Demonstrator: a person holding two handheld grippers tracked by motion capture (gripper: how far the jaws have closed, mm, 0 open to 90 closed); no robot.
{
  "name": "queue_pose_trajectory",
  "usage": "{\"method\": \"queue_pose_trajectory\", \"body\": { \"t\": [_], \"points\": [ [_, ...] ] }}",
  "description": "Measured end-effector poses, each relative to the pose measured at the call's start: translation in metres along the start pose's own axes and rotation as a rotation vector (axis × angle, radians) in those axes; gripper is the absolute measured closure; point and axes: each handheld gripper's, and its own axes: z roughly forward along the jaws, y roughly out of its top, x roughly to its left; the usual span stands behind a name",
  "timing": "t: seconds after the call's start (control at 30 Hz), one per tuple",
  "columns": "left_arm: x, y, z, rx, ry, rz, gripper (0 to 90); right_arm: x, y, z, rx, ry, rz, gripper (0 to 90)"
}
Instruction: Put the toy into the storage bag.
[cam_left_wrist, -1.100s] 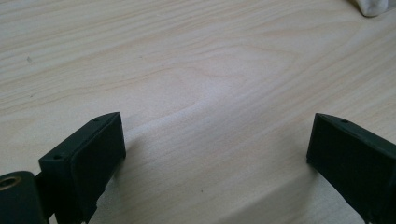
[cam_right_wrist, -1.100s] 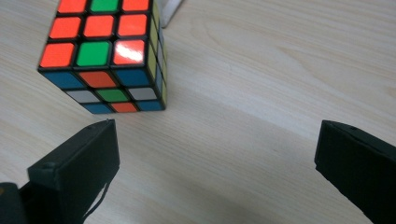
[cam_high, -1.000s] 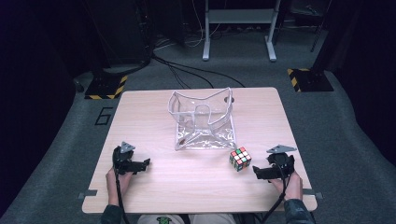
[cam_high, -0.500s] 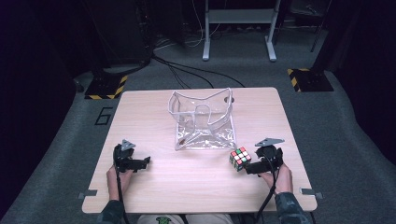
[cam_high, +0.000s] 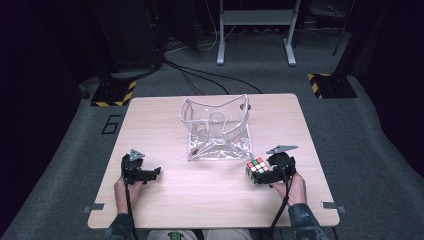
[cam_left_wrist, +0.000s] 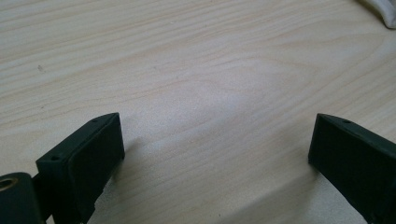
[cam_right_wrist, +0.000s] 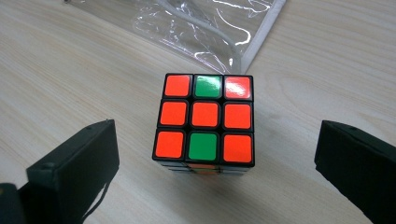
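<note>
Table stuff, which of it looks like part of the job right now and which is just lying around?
In play: puzzle cube, between the open right gripper jaws; clear plastic bag beside it.
Lying about: left gripper, open over bare table; floor cables.

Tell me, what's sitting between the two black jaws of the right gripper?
A puzzle cube with mostly orange squares and two green ones on top. In the right gripper view it stands on the wooden table, with a gap to each jaw of the open right gripper.
</note>
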Motion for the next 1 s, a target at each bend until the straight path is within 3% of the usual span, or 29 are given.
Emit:
{"method": "queue_pose_trajectory", "body": {
  "t": [0.43,0.77,0.83,0.93,1.0],
  "points": [
    [0.001,0.001,0.0,0.004,0.012,-0.01,3.4,0.007,0.008,0.017,0.069,-0.029,-0.029,0.0],
    [0.001,0.001,0.0,0.004,0.015,-0.007,3.4,0.008,0.009,0.032,0.116,-0.024,-0.017,0.3],
    [0.001,0.001,0.0,0.004,0.014,-0.009,3.4,0.008,0.009,0.033,0.122,-0.027,-0.018,1.4],
    [0.001,0.001,0.0,0.003,0.015,-0.007,3.4,0.009,0.011,0.035,0.145,-0.041,-0.031,13.0],
    [0.001,0.001,0.0,0.003,0.015,-0.007,3.4,0.008,0.011,0.036,0.145,-0.041,-0.03,13.9]
  ]
}}
